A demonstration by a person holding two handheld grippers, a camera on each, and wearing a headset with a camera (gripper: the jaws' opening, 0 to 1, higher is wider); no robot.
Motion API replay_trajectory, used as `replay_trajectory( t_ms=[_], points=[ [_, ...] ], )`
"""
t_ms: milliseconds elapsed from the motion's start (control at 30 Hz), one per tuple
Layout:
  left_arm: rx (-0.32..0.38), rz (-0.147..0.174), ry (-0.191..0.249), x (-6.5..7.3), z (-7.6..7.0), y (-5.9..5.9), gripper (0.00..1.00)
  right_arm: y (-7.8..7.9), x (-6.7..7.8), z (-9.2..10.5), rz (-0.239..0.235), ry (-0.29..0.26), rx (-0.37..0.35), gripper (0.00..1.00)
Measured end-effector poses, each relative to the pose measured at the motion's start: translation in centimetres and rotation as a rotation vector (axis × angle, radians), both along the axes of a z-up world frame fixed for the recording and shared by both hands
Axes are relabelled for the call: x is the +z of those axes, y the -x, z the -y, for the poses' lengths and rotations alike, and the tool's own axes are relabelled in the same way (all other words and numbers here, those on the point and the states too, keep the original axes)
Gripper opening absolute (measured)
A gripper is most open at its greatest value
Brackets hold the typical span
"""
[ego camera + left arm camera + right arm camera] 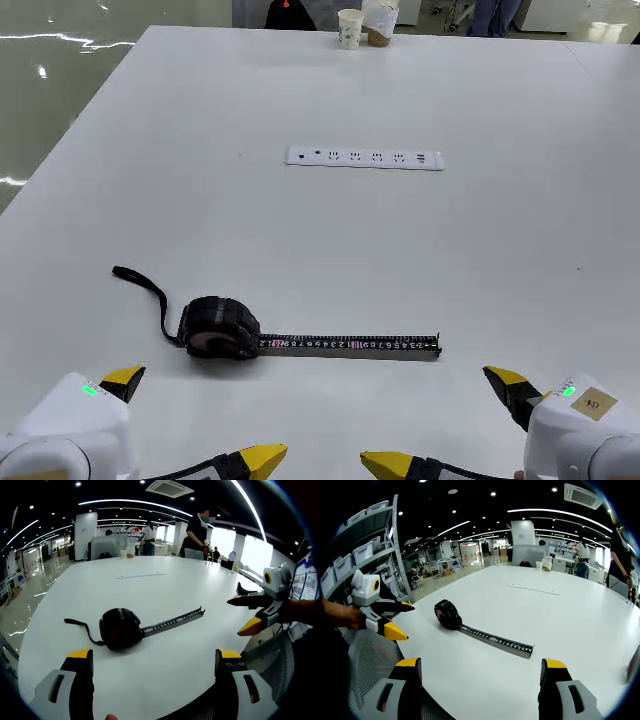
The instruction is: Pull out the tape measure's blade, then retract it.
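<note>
The tape measure point(218, 328) sits on the white table point(500, 230) in the lower left-centre of the head view. Its wrist strap point(145, 290) curls off toward the upper left. The blade point(350, 346) is drawn out flat along the table toward the right and ends in the hook point(437, 346), a little right of centre in the lower part of the frame. Both tools are released: the left gripper point(195, 418) at the bottom left and the right gripper point(445, 420) at the bottom right stand with jaws wide apart, holding nothing, each clear of the tape and closer to the bottom edge. With the blade out and lying by itself, the pull looks done, and retraction seems to be the step in hand. That the blade lies extended with nothing holding it suggests a lock is set, though the lock switch is too small to make out. To do this well, the left gripper would close on the black case so it cannot skid. The right gripper would pinch the blade just behind the hook and walk it back toward the case mouth, keeping it straight and low so it neither kinks nor whips. Higher in the frame, a white power strip point(364, 158) and paper cups point(351, 28) lie well apart from the work.
</note>
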State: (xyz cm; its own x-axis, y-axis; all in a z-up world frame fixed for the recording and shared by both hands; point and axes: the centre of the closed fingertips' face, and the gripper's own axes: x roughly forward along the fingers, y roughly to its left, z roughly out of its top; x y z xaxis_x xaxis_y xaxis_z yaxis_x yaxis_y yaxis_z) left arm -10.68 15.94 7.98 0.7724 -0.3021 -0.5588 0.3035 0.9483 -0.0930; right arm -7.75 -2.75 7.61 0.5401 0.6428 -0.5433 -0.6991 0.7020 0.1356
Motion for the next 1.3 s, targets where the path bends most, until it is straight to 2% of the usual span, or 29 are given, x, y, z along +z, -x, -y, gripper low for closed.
replay_trajectory(
  t_ms=[367,700,1000,1300],
  points=[
    [0.017,-0.001,0.006,0.2,0.1,-0.3,0.99,-0.2,0.1,0.0,0.000,0.001,0.006,0.99],
    [0.031,-0.004,0.005,0.3,0.0,-0.9,0.99,-0.4,-0.1,0.0,0.006,0.017,0.055,0.99],
    [0.046,0.000,0.013,0.1,-0.2,-2.3,0.99,-0.9,-0.9,0.2,-0.004,0.054,0.126,0.98],
    [0.067,-0.014,0.013,-0.5,-0.9,-3.4,0.99,-1.2,-2.0,0.2,-0.029,0.078,0.203,0.97]
  ],
)
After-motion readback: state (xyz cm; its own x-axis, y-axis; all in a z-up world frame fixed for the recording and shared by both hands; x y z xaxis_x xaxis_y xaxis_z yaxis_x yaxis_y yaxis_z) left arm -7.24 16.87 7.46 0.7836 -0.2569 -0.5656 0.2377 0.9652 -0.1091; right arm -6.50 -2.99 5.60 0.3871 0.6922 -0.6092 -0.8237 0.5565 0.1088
